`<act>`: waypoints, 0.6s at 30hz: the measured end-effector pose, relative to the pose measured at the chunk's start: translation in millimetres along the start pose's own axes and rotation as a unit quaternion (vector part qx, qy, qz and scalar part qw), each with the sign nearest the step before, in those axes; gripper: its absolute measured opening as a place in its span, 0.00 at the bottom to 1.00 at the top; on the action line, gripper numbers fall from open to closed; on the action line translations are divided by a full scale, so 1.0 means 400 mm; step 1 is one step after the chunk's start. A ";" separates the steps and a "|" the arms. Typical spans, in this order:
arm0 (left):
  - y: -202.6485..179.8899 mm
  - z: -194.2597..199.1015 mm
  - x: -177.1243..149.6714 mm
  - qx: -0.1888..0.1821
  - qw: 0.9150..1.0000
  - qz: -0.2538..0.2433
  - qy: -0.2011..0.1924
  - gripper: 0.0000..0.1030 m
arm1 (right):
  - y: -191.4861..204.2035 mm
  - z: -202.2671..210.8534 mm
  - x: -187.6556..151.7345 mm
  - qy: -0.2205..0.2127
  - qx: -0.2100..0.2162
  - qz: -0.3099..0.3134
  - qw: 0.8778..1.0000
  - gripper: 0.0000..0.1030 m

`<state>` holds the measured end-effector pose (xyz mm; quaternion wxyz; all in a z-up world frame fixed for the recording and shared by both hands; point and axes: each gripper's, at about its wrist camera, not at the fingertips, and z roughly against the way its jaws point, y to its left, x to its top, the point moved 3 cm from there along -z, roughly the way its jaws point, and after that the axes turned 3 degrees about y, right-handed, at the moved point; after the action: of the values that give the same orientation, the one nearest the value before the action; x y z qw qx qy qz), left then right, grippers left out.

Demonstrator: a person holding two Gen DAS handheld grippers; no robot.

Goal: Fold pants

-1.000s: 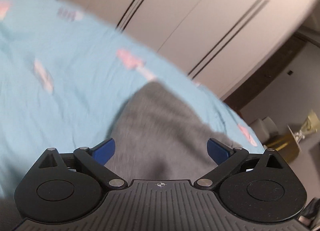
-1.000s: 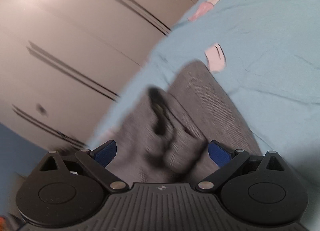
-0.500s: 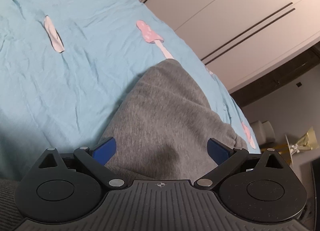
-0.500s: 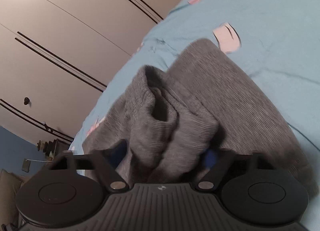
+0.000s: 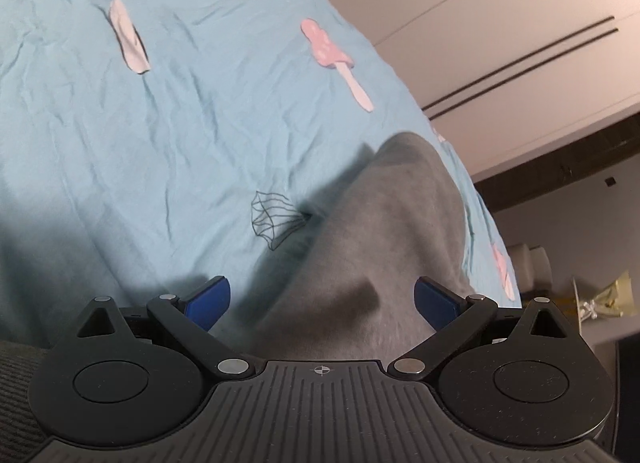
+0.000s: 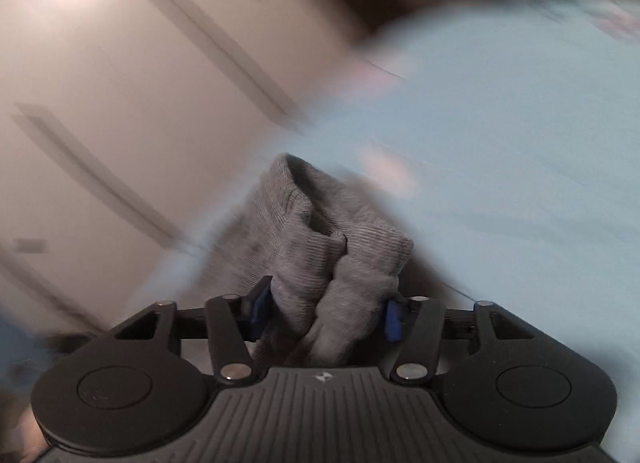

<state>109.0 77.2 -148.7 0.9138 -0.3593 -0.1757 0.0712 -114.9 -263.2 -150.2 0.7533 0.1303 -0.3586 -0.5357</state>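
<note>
The left wrist view was sharp and showed things the right wrist view did not: a light blue bedsheet (image 5: 168,151) printed with two pink mushrooms near the top, part of a third at the right edge, and one outlined web-like figure (image 5: 272,219), plus cream wardrobe doors (image 5: 500,23) with dark grooves. The right wrist view was streaked with motion blur; only the cloth between the fingers read clearly there, with the sheet (image 6: 500,151) a pale smear and the wardrobe (image 6: 140,103) a blur.

One pair of grey pants (image 5: 384,247) lay on the sheet. In the left wrist view the garment rose as a rounded hump ahead of the left gripper (image 5: 322,299) and ran back between its two blue fingertips (image 5: 210,295), which stood wide apart. The cloth was nearer the right-hand tip than the left-hand one, and whether it touched either was not clear.

In the right wrist view a bunched, ribbed fold of the pants (image 6: 332,263) sat directly between the two fingers of the right gripper (image 6: 324,313). Both blue pads (image 6: 258,307) were drawn in and pressed against the fabric on either side, pinching it, and the fold stood up above them.
</note>
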 end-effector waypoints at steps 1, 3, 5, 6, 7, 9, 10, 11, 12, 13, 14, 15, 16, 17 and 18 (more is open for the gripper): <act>-0.003 0.000 -0.002 0.000 1.000 -0.005 0.003 0.98 | -0.002 0.008 0.004 -0.009 0.015 -0.010 1.000 0.55; -0.010 0.004 -0.004 -0.001 1.000 -0.020 0.007 0.98 | 0.032 0.025 0.010 -0.021 0.019 0.015 0.999 0.60; -0.020 0.010 -0.007 0.004 0.999 -0.038 0.008 0.98 | 0.057 0.019 0.002 -0.018 -0.007 0.050 0.999 0.66; -0.027 0.015 -0.012 0.003 0.999 -0.050 0.013 0.98 | 0.059 0.014 -0.001 -0.014 -0.016 0.060 0.998 0.67; -0.034 0.020 -0.016 0.000 0.998 -0.059 0.019 0.98 | 0.055 0.017 -0.004 -0.013 -0.019 0.058 0.998 0.67; -0.059 0.038 -0.036 -0.012 0.994 -0.095 0.044 0.98 | 0.042 0.045 0.004 -0.023 -0.012 0.038 0.999 0.67; -0.071 0.049 -0.050 -0.019 0.992 -0.116 0.047 0.98 | 0.037 0.058 0.014 -0.032 -0.011 0.030 0.999 0.70; -0.086 0.063 -0.069 -0.022 0.988 -0.146 0.045 0.98 | 0.033 0.076 0.024 -0.050 -0.014 0.027 0.998 0.75; -0.103 0.076 -0.093 -0.027 0.981 -0.187 0.045 0.98 | 0.025 0.083 0.032 -0.066 -0.017 0.026 0.997 0.76; -0.121 0.086 -0.121 -0.036 0.971 -0.231 0.053 0.98 | 0.019 0.102 0.036 -0.085 -0.014 0.026 0.996 0.76; -0.134 0.092 -0.144 -0.044 0.963 -0.258 0.057 0.98 | 0.013 0.117 0.041 -0.097 -0.005 0.021 0.995 0.76; -0.148 0.101 -0.172 -0.060 0.954 -0.287 0.060 0.98 | 0.007 0.128 0.047 -0.104 0.015 0.011 0.994 0.76; -0.159 0.102 -0.194 -0.076 0.946 -0.307 0.068 0.98 | 0.006 0.139 0.050 -0.105 0.039 0.002 0.994 0.76; -0.169 0.098 -0.217 -0.092 0.939 -0.321 0.083 0.98 | 0.007 0.141 0.053 -0.103 0.065 -0.005 0.993 0.76; -0.176 0.089 -0.232 -0.097 0.934 -0.329 0.096 0.98 | 0.009 0.141 0.054 -0.101 0.085 -0.008 0.991 0.76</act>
<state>9.7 24.5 -101.4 0.8592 -0.3733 -0.2014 -0.2860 -146.9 -270.6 -99.5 0.6950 0.1420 -0.4758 -0.5201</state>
